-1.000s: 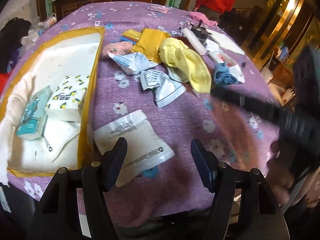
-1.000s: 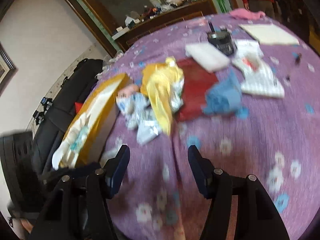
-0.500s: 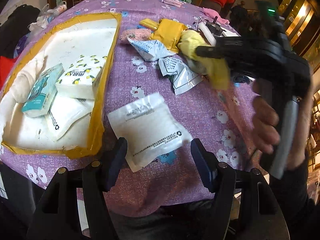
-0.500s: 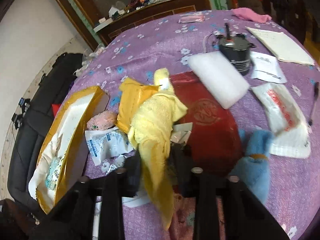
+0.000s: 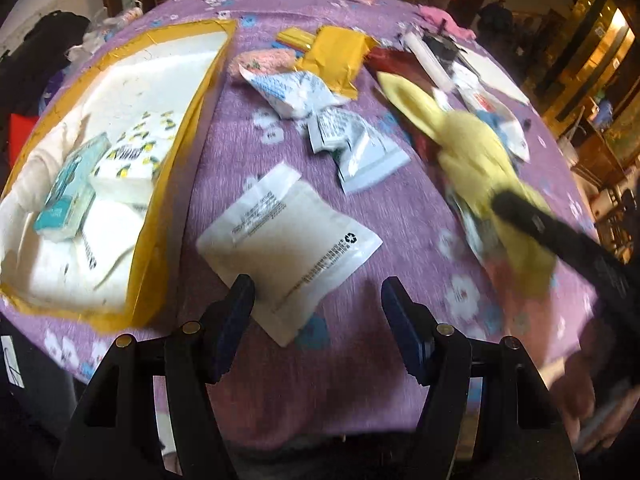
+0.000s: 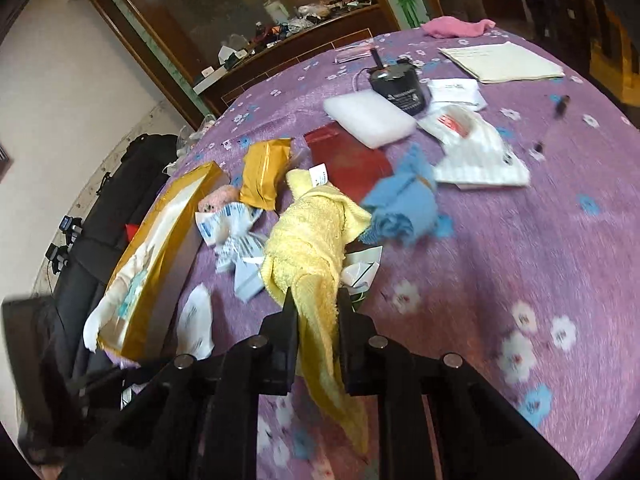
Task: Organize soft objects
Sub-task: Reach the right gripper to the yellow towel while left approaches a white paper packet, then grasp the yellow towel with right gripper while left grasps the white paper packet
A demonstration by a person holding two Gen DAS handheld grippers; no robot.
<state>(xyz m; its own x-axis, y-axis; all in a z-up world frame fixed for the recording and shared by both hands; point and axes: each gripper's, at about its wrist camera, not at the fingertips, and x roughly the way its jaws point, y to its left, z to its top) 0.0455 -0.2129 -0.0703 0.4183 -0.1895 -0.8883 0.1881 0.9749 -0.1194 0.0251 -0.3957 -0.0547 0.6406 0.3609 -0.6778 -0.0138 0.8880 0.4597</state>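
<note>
Yellow terry-cloth towel [image 6: 316,236] pinched between right gripper [image 6: 316,300] jaws, which have just been closing; trailing over purple floral tablecloth [image 6: 520,240]. Left gripper [image 5: 318,300] jaws apart above white plastic pouch [image 5: 288,240].

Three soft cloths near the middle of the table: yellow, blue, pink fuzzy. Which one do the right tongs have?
The yellow towel: the right tongs are shut on its hanging end. The blue cloth and pink fuzzy one lie untouched.

Yellow towel [image 6: 316,236], purple flowered tablecloth [image 6: 520,248]
</note>
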